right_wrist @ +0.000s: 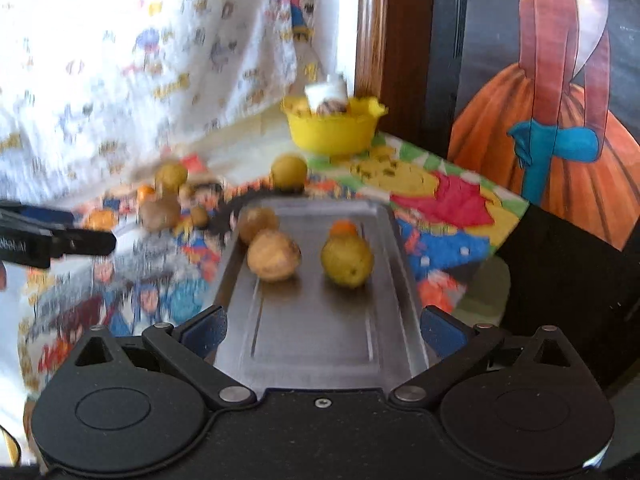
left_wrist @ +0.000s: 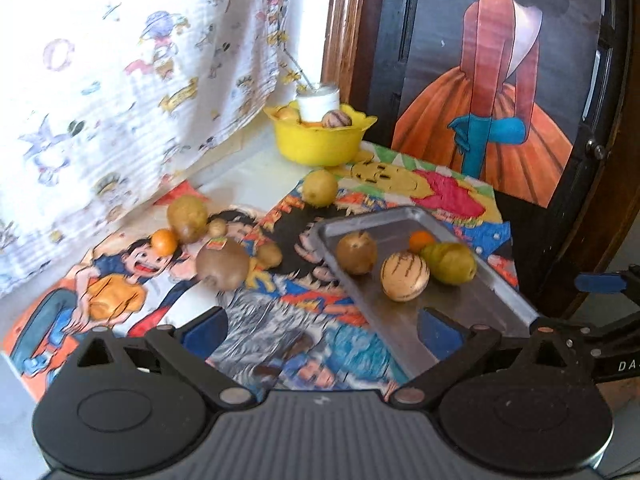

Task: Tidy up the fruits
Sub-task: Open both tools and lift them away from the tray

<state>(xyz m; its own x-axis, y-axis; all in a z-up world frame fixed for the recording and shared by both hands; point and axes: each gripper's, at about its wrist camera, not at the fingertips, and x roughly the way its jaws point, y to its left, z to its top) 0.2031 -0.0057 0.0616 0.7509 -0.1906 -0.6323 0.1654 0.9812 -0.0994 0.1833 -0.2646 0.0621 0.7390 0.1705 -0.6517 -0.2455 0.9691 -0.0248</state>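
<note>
A metal tray (left_wrist: pixel 480 300) lies on the right of a cartoon-print cloth (left_wrist: pixel 280 332). On it are a brown round fruit (left_wrist: pixel 356 252), a striped pale fruit (left_wrist: pixel 405 276), a green pear (left_wrist: pixel 452 262) and a small orange (left_wrist: pixel 421 240). Loose on the cloth lie a kiwi (left_wrist: pixel 222 266), a tan fruit (left_wrist: pixel 187 218), another orange (left_wrist: pixel 164 241) and a yellow-green fruit (left_wrist: pixel 319 187). My left gripper (left_wrist: pixel 322 328) hangs open and empty above the cloth. Over the tray's (right_wrist: pixel 312 340) near end, my right gripper (right_wrist: pixel 323 330) is open and empty, short of the pear (right_wrist: pixel 347 260).
A yellow bowl (left_wrist: pixel 320 132) at the back holds a white cup (left_wrist: pixel 318 100) and some fruit. A printed white cloth (left_wrist: pixel 120 80) hangs on the left. A painted panel (left_wrist: pixel 500 80) stands close behind the tray. The left gripper's finger (right_wrist: pixel 60 236) reaches in at the right wrist view's left edge.
</note>
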